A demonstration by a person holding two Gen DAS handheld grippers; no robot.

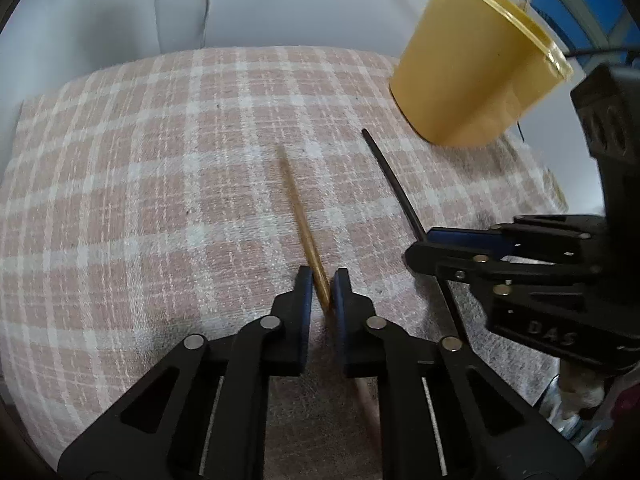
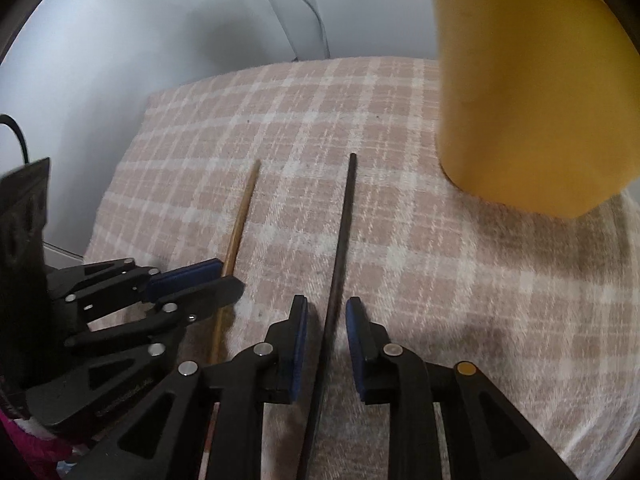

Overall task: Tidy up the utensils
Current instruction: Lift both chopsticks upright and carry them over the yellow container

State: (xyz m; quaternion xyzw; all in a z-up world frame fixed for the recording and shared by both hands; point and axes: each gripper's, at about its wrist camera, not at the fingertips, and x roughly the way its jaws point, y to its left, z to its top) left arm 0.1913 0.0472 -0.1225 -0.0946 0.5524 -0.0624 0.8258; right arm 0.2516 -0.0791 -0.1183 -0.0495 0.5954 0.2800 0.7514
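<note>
A tan wooden chopstick (image 1: 301, 216) lies on the pink checked cloth (image 1: 140, 200). My left gripper (image 1: 321, 280) straddles its near end; the jaws are narrowly open, with a small gap on each side of the stick. A black chopstick (image 2: 340, 240) lies parallel to it on the right. My right gripper (image 2: 326, 312) straddles the black one with open jaws, not touching it. The yellow cup (image 1: 476, 68) stands at the far right with sticks in it. In the right wrist view the tan chopstick (image 2: 240, 220) and the left gripper (image 2: 224, 276) show at the left.
The cup (image 2: 532, 92) looms close at the upper right in the right wrist view. A white wall (image 1: 260, 0) with a cable runs behind the cloth's far edge. The right gripper (image 1: 424, 246) sits close beside the left one.
</note>
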